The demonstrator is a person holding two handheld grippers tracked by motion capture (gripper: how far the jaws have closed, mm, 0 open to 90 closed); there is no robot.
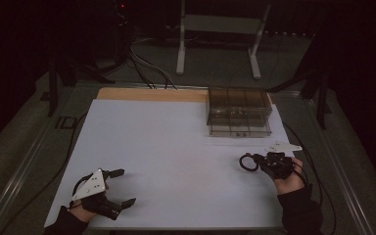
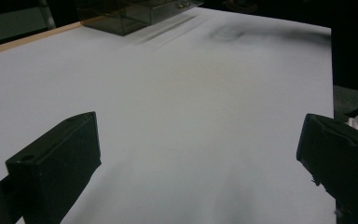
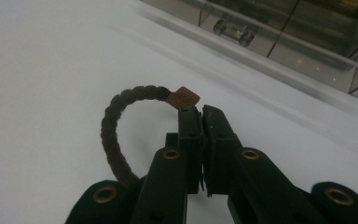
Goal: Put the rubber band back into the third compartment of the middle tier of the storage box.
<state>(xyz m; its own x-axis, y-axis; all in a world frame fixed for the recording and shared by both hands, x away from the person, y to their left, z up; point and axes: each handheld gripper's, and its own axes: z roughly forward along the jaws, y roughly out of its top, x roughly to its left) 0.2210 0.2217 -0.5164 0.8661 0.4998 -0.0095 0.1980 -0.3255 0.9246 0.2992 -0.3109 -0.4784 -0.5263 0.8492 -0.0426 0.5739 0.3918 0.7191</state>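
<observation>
Right gripper (image 1: 258, 160): near the worktop's right edge, jaws pressed together on a dark twisted hair tie (image 3: 116, 126); a small brown tag (image 3: 182, 98) sits at the jaw tips.
Left gripper (image 1: 122, 187): near the front-left corner, jaws spread wide, nothing between them.
Hidden: the tie's lower part runs behind the right gripper's body; the drawer contents are too dim to make out.
Drawer box (image 1: 239, 112): clear, smoky plastic, at the far edge towards the right.
Worktop (image 1: 166, 147): white sheet over wood, a bare wooden strip along the far edge.
Room: dark, with cables and a white stand on the floor beyond.
</observation>
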